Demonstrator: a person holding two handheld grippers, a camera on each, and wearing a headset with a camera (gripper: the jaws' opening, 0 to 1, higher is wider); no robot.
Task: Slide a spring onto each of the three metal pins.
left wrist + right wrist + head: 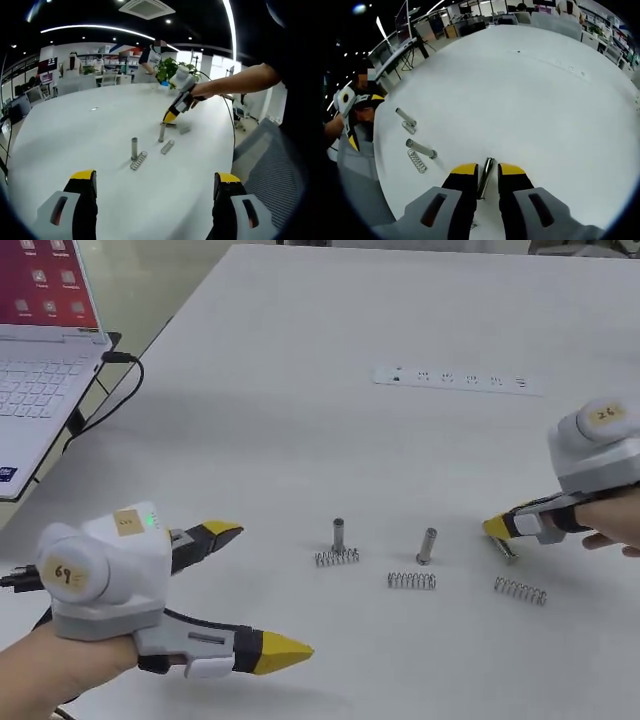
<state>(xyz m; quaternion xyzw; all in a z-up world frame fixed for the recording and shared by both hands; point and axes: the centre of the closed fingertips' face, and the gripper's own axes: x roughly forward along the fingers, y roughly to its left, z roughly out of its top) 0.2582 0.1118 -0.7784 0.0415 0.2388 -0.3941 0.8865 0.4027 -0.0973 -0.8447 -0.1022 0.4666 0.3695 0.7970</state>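
Head view: the left gripper [253,589] sits at lower left, its jaws spread wide with nothing between them. At the right edge the right gripper [497,529] has its jaws closed on a tilted metal pin [506,548], low over the white bench [300,400]. Two upright pins [338,534] stand at lower centre. Three springs [411,581] lie flat, one beside each pin. A laptop [40,330] is at upper left and a power strip [458,379] at upper right.

Left gripper view: its own jaws stand far apart at the bottom. The upright pins and springs lie mid-frame, and the right gripper is above them.

Right gripper view: its jaws are nearly together at bottom centre, with the metal pin clamped between them. The other pins and two springs are at left.
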